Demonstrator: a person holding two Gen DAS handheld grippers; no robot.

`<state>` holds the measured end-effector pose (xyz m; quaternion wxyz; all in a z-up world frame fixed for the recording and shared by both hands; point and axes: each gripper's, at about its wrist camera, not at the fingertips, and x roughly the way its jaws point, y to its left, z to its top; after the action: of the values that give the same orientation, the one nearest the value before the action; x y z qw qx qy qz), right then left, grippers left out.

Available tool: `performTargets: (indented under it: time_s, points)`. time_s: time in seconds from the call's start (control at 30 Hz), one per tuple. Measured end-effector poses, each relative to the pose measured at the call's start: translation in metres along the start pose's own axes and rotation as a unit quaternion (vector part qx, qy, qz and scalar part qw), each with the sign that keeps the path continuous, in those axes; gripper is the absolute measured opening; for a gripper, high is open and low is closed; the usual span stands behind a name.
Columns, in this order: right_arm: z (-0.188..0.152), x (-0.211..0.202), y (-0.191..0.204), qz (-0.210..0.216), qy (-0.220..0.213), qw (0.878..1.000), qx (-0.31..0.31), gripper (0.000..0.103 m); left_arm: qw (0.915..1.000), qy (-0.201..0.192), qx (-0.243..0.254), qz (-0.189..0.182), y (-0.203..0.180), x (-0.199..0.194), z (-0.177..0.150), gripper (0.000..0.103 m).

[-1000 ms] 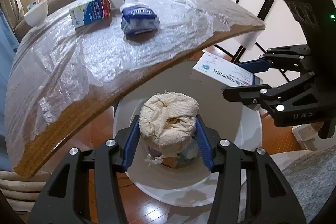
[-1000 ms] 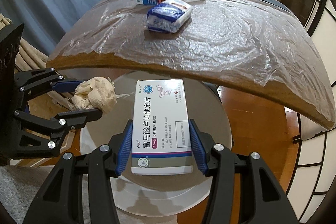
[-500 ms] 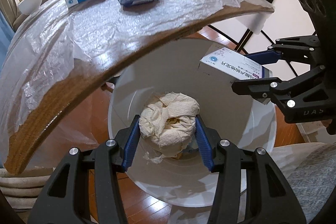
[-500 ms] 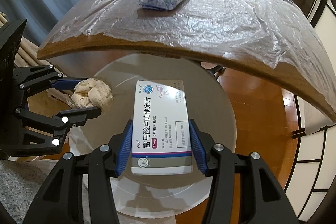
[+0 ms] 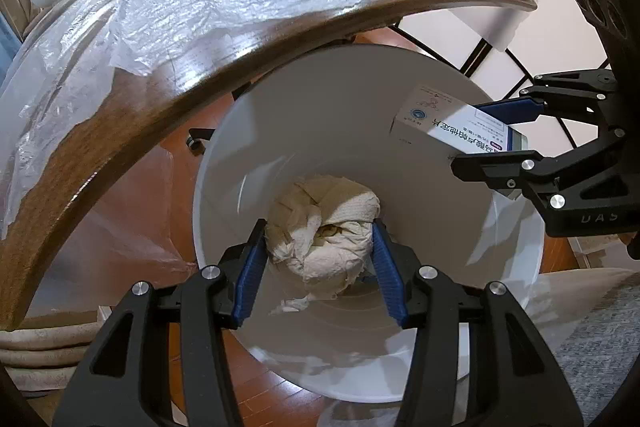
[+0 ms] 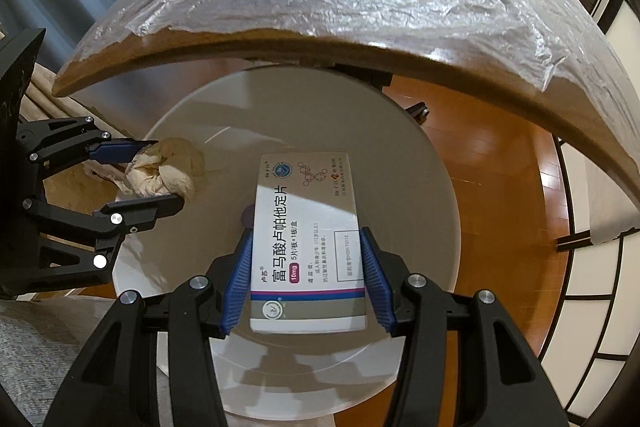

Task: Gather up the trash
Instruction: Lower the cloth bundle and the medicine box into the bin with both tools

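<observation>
A: What is the left claw (image 5: 318, 259) carrying?

B: It is squeezing a tissue wad (image 5: 324, 231) between its blue pads, jaws closed in on the wad's two sides. The wad is hanging over the open mouth of the white bin (image 5: 224, 163), apparently inside the rim line in the left view.

A: And the right claw (image 6: 308, 275)?

B: It is clamping a pill box (image 6: 308, 239) across its short width, jaws partly closed on the long edges. The box's long axis is running straight ahead along the fingers, pointing toward the table (image 6: 360, 39).

A: Where is the box sitting relative to the bin?

B: In the right view it is hovering over the middle of the bin's opening. In the left view its far end is showing above the bin's right wall. I judge both items are lying directly above the bin, below the table edge, so the drop is straight down from each claw.

A: Which claw is nearer the centre?

B: The right one, I think; the wad is sitting nearer the left rim in the right view.
</observation>
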<state>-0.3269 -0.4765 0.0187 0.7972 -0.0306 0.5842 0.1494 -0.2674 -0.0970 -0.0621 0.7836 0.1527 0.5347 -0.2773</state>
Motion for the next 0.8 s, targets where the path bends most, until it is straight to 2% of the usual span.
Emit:
performTargets:
  time_s: [0.17, 0.8]
  points:
    - [-0.001, 0.009, 0.003, -0.015, 0.011, 1.0, -0.009, 0.05, 1.0, 0.008, 0.002, 0.002, -0.005, 0.011, 0.001, 0.052]
    - [-0.003, 0.027, -0.004, -0.014, 0.033, 0.999, -0.004, 0.05, 0.9992, 0.034, 0.015, 0.015, -0.021, 0.043, 0.006, 0.052]
